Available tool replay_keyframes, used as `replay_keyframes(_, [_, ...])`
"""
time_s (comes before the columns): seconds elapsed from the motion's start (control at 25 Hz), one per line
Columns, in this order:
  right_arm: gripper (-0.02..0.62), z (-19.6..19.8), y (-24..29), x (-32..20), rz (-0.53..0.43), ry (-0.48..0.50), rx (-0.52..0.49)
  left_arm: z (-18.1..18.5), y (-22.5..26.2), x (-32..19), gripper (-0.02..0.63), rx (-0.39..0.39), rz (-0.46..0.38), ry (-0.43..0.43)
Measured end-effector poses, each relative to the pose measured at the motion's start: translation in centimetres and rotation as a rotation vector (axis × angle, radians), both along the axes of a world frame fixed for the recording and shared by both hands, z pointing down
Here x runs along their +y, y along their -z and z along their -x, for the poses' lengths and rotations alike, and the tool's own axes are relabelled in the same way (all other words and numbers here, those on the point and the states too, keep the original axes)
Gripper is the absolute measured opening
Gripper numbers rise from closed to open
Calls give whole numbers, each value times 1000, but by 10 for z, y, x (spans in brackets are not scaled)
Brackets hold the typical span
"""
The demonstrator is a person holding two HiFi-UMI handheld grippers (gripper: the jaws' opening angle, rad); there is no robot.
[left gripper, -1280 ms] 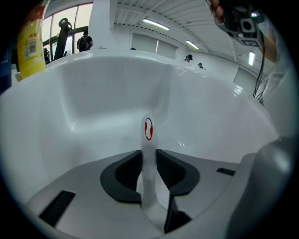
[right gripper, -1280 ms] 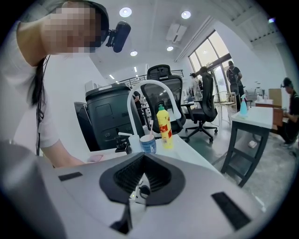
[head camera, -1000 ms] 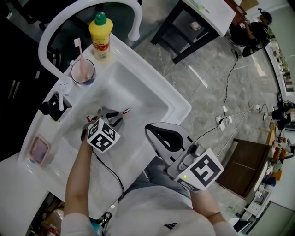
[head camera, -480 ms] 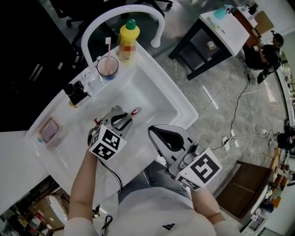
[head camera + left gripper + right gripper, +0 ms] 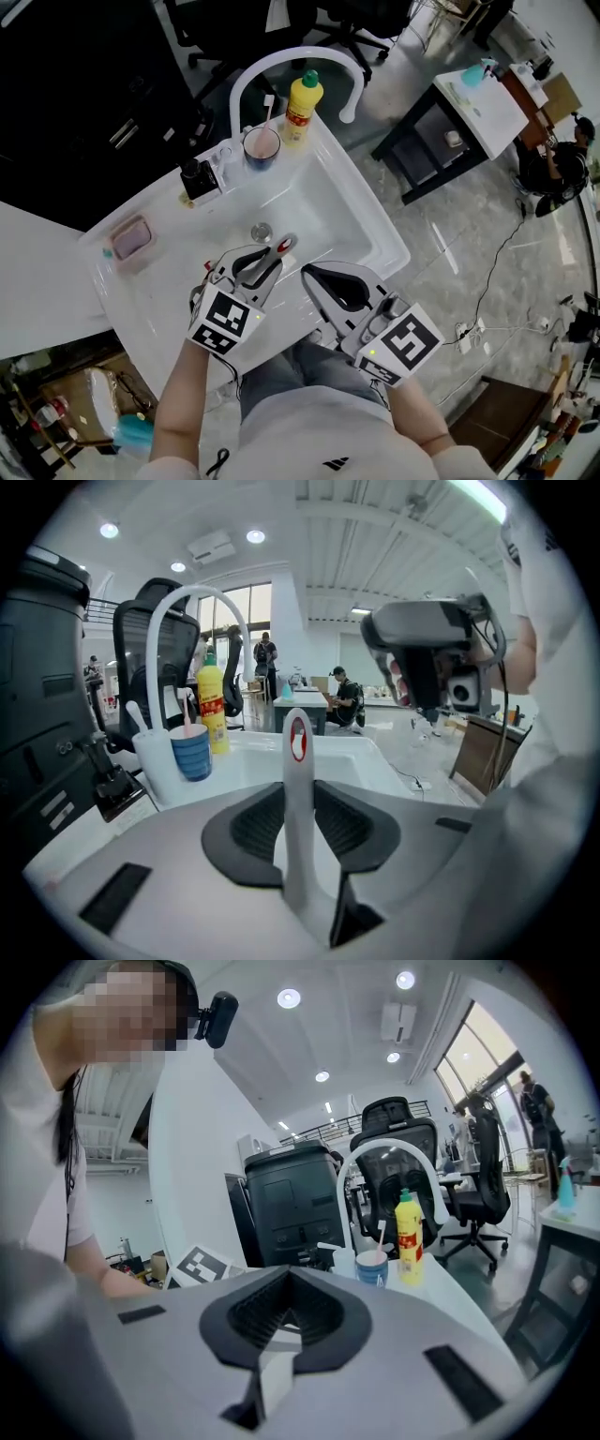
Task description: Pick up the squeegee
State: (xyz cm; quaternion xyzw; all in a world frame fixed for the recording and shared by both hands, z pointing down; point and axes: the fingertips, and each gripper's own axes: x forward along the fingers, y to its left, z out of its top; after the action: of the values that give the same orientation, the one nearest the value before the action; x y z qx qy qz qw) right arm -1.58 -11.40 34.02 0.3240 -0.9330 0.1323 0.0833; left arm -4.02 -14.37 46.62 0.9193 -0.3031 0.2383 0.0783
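The squeegee [image 5: 297, 757] is a slim white handle with a red mark near its tip, and it stands upright between the jaws of my left gripper [image 5: 300, 797]. In the head view its red-marked end [image 5: 285, 244] pokes out past the left gripper [image 5: 257, 269], held above the front part of the white sink [image 5: 328, 211]. The left jaws are shut on the handle. My right gripper [image 5: 310, 275] hangs just to the right, over the sink's front edge. Its jaws are shut, tips together, with nothing between them [image 5: 285, 1277].
At the sink's back stand a white arched faucet [image 5: 281, 58], a yellow bottle [image 5: 303, 101] and a cup with a toothbrush [image 5: 262, 147]. A black holder [image 5: 199, 178] and a pink soap dish [image 5: 130, 237] sit on the left rim. The drain [image 5: 262, 231] lies in the basin.
My left gripper has risen out of the basin with the squeegee in it and tilted more level. The right gripper has shifted slightly toward it.
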Motion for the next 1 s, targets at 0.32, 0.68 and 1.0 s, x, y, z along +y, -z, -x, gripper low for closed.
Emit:
replay_keyframes(0.32, [9,15,11,18,-35,99,-19,20,46,22,112,76,-71,147])
replay_keyframes(0.68, [9,27,22,32,-68,187,-43,36,105,50,112,180,-174,274])
replay_keyframes(1.0, [9,34,33,45,-105,253,-66,45,136,74,112,242,-243,374])
